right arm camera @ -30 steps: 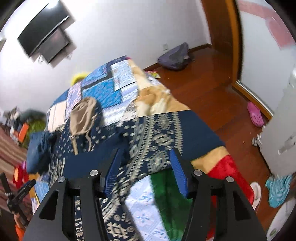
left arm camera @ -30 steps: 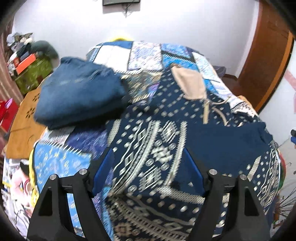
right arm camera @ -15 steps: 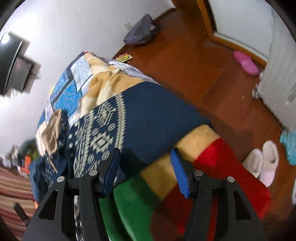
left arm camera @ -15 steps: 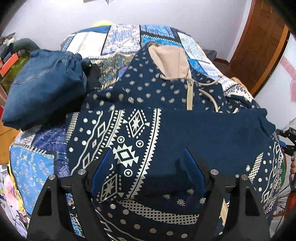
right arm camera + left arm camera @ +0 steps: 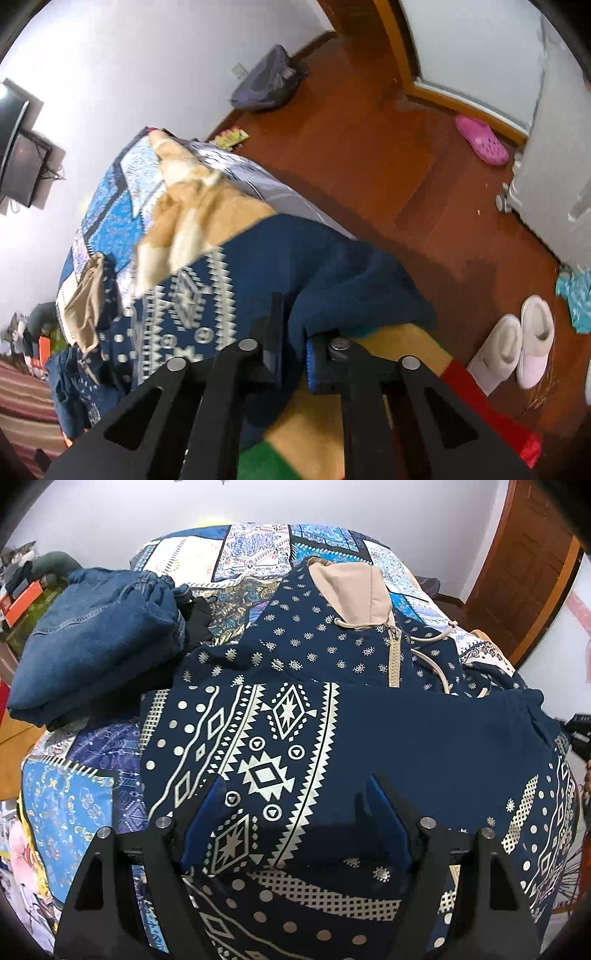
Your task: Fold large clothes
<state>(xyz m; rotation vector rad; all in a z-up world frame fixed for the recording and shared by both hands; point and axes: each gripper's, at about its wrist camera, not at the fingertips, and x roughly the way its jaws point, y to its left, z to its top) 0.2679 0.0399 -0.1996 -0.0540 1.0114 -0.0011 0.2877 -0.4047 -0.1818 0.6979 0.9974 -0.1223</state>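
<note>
A large navy hoodie (image 5: 369,738) with cream geometric print, a tan hood lining and a zip lies spread on the bed, one sleeve folded across its chest. My left gripper (image 5: 295,812) is open just above the folded sleeve, its blue pads either side of the print, holding nothing. In the right wrist view the hoodie (image 5: 258,266) reaches the bed's edge. My right gripper (image 5: 293,354) is shut on a bunched navy fold of the hoodie at that edge.
Folded blue jeans (image 5: 99,642) lie on the patchwork bedspread (image 5: 258,546) at the left. A red, tan and green blanket (image 5: 406,347) lies under the right gripper. Slippers (image 5: 517,347), a pink clog (image 5: 480,138) and a bag (image 5: 266,79) sit on the wooden floor.
My right gripper has closed on the hoodie's edge; it was open before. My left gripper moved in closer over the folded sleeve and stays open.
</note>
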